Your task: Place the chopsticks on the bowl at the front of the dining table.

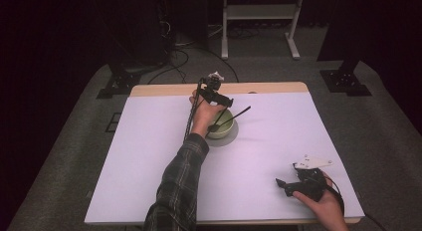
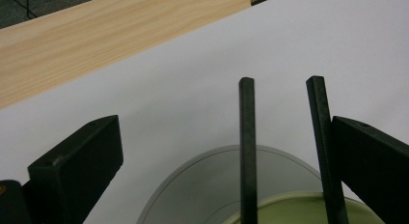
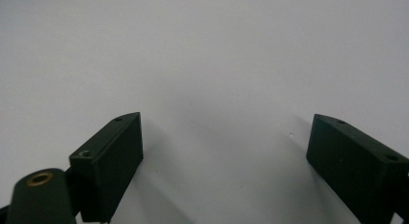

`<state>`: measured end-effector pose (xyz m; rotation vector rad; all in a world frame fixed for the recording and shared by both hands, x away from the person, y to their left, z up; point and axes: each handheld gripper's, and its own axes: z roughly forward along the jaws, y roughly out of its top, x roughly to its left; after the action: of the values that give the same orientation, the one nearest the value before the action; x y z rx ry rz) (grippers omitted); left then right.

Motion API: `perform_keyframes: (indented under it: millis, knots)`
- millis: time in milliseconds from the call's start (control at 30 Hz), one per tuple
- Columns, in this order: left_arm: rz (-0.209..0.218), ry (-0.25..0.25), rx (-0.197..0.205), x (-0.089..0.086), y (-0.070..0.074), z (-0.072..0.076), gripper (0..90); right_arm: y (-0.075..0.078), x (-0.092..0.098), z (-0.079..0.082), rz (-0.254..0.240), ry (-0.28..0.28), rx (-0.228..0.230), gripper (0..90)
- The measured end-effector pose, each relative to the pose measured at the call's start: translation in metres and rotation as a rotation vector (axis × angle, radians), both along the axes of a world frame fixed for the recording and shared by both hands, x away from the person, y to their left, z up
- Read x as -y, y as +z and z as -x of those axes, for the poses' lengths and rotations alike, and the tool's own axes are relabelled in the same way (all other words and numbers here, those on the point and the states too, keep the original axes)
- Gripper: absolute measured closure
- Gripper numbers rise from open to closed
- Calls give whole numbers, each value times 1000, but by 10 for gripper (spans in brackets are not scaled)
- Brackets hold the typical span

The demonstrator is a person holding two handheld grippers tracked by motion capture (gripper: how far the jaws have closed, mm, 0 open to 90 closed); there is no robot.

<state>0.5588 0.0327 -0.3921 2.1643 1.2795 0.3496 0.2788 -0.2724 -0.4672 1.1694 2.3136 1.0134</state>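
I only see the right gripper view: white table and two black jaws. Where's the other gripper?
Observer: The left gripper hangs over a pale green round bowl on the far half of the white table.
Child: Is anything in the bowl?
Observer: Two thin black sticks lean out of it and rise between the left gripper's open jaws.
Child: What's under the bowl?
Observer: A flat grey round plate.
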Motion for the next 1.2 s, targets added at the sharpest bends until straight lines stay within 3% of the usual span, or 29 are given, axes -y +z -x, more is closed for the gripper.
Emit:
perform_keyframes:
  millis: [367, 900, 1100, 1200]
  knots:
    - [21, 39, -1, -14, 2, -4, 0, 0, 0, 0, 0, 0, 1, 114]
    - [18, 81, -10, -33, 7, -7, 0, 0, 0, 0, 1, 0, 2, 114]
    - [40, 67, -7, -38, 17, 1, 0, 0, 0, 0, 1, 0, 2, 114]
    - [45, 59, 14, -49, 28, 13, 0, 0, 0, 0, 0, 0, 2, 114]
